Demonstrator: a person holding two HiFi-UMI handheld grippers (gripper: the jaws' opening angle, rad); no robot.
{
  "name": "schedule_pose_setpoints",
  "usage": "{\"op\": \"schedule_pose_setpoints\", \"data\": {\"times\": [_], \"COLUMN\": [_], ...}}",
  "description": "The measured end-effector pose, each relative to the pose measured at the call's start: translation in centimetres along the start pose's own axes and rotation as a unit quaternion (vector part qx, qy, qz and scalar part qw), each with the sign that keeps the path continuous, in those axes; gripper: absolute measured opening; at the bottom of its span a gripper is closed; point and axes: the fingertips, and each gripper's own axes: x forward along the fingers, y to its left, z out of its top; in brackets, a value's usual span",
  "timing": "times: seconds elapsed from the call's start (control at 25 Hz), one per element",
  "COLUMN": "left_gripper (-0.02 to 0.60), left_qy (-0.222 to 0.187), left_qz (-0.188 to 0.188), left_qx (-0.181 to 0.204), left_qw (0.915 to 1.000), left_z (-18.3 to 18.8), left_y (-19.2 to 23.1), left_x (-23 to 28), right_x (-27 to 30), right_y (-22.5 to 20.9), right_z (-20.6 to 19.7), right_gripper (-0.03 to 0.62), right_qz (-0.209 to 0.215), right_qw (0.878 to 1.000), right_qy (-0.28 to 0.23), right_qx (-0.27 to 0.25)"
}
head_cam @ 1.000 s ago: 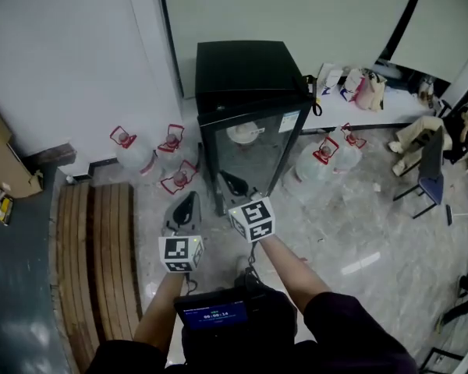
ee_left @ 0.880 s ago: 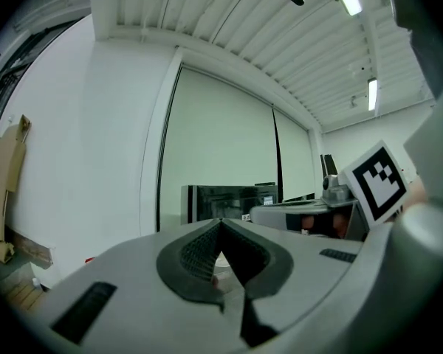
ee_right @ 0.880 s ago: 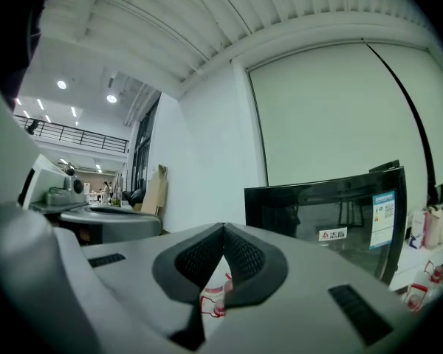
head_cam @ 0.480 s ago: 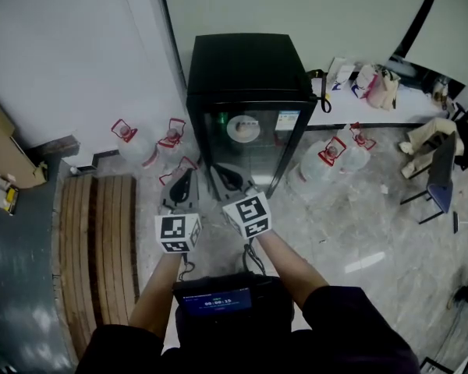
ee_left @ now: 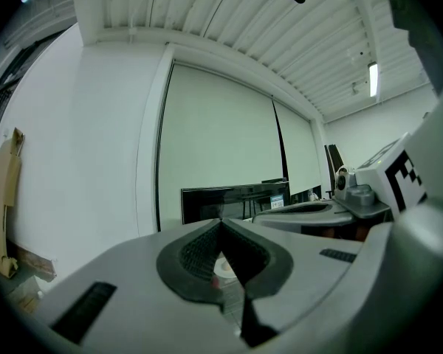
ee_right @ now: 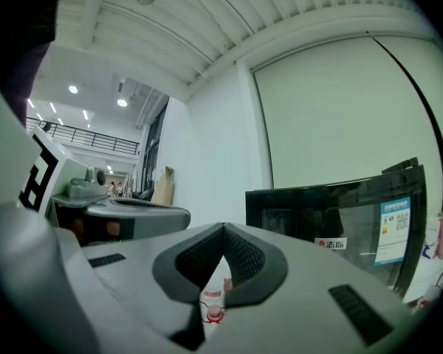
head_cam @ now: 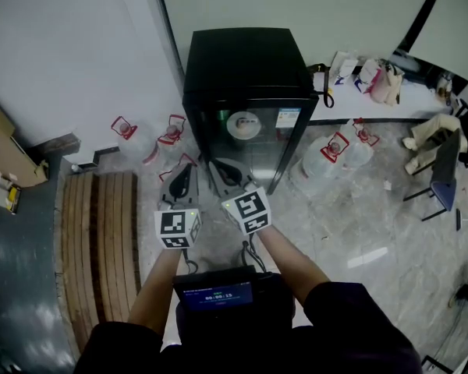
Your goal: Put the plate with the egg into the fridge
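The fridge (head_cam: 246,57) is black with a glass door, which looks shut, and it stands at 12 o'clock from the person, against the white wall. The plate (head_cam: 243,125) sits inside on an upper shelf and shows as a pale disc through the glass. Whether the egg lies on it is too small to tell.

Both grippers are held level in front of the door, side by side, near the glass but apart from it. The left gripper (head_cam: 186,176) has its 2 jaws pressed together with nothing between them. The right gripper (head_cam: 222,171), at 3 o'clock from the left one, is likewise closed and empty. In each gripper view the dark pads meet at the tip, with the fridge (ee_right: 340,212) beyond.

On the floor, 3 water jugs (head_cam: 171,135) with red handles stand at 9 o'clock from the fridge, and 2 more (head_cam: 335,153) stand at 3 o'clock. A wooden bench (head_cam: 101,240) lies at 8 o'clock from the left gripper. A small screen (head_cam: 217,295) sits at the person's chest between the forearms.
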Motion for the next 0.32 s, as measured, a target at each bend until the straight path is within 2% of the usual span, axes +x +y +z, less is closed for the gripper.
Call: {"op": "schedule_pose_setpoints", "data": {"times": [0.32], "left_gripper": [0.009], "left_qy": [0.005], "left_qz": [-0.007], "left_qx": [0.003], "left_qw": [1.0], "left_z": [-0.53], "left_y": [0.88], "left_x": [0.53], "right_x": [0.98], "right_y": [-0.2], "right_z": [-0.01], "right_gripper": [0.009], "right_qz": [-0.009], "right_qw": [1.0], "right_qy": [-0.001], "right_qx": [0.0]}}
